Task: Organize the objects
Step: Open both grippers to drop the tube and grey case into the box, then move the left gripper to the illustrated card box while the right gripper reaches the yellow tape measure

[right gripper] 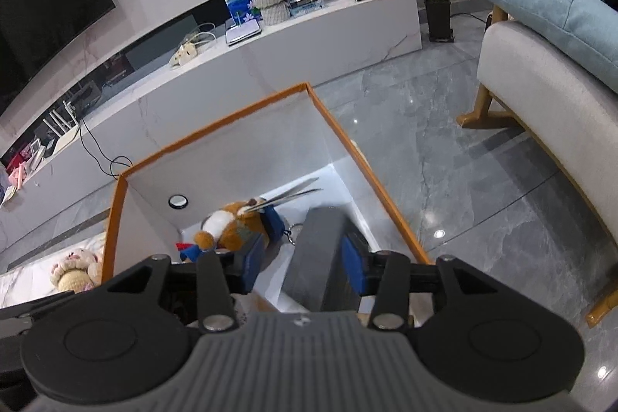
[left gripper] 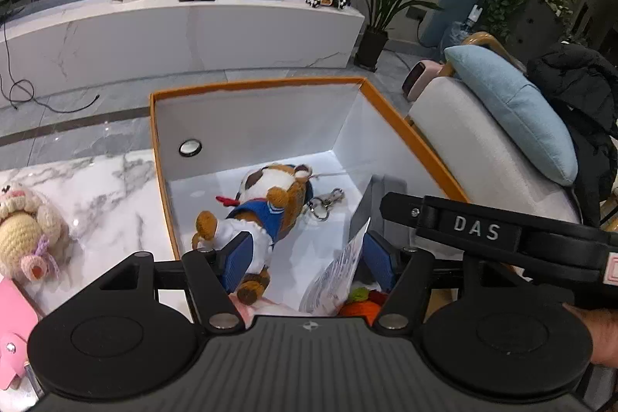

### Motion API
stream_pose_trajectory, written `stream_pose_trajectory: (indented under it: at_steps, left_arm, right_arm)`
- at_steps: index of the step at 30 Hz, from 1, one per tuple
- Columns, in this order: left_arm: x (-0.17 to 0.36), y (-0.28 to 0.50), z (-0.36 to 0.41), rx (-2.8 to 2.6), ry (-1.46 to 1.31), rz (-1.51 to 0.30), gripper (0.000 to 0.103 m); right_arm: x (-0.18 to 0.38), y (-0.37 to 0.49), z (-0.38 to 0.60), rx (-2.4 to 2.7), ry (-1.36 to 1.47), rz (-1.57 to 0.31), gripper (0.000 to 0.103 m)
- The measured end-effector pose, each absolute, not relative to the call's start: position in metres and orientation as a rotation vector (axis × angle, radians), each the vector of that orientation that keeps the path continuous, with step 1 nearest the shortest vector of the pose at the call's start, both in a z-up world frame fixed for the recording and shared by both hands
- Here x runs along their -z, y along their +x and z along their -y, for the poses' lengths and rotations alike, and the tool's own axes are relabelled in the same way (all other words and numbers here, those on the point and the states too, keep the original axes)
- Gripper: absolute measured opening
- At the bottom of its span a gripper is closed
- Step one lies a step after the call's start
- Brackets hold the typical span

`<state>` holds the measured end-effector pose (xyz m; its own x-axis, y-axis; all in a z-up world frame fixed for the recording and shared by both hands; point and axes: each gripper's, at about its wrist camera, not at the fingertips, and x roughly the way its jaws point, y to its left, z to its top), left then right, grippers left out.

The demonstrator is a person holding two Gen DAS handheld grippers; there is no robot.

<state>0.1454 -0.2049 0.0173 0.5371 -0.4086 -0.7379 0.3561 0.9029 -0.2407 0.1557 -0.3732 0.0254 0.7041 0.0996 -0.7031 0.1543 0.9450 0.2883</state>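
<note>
Both grippers hang over an orange-rimmed box point(left gripper: 390, 111) with white inner walls, standing on a marble tabletop point(left gripper: 104, 188). Left gripper point(left gripper: 309, 257): fingers released, spread wide, nothing pressed between them; a plush toy point(left gripper: 266, 207) in a blue vest lies on the box floor just ahead of the left finger, its metal clip point(left gripper: 324, 203) beyond. Right gripper point(right gripper: 303, 257): fingers parted, a grey block point(right gripper: 316, 257) standing between them against the right-hand finger; cannot tell whether the pads press it. A crocheted doll point(left gripper: 27, 234) lies on the tabletop, left of the fingers, outside the box.
</note>
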Motion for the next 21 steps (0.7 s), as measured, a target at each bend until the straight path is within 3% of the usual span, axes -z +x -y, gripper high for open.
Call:
stream_pose_trajectory:
  at_steps: [21]
  left_arm:
    - [-0.044, 0.125, 0.144, 0.420, -0.173, -0.797, 0.077]
  right_arm:
    - [-0.041, 0.149, 0.359, -0.005, 0.338, -0.747, 0.048]
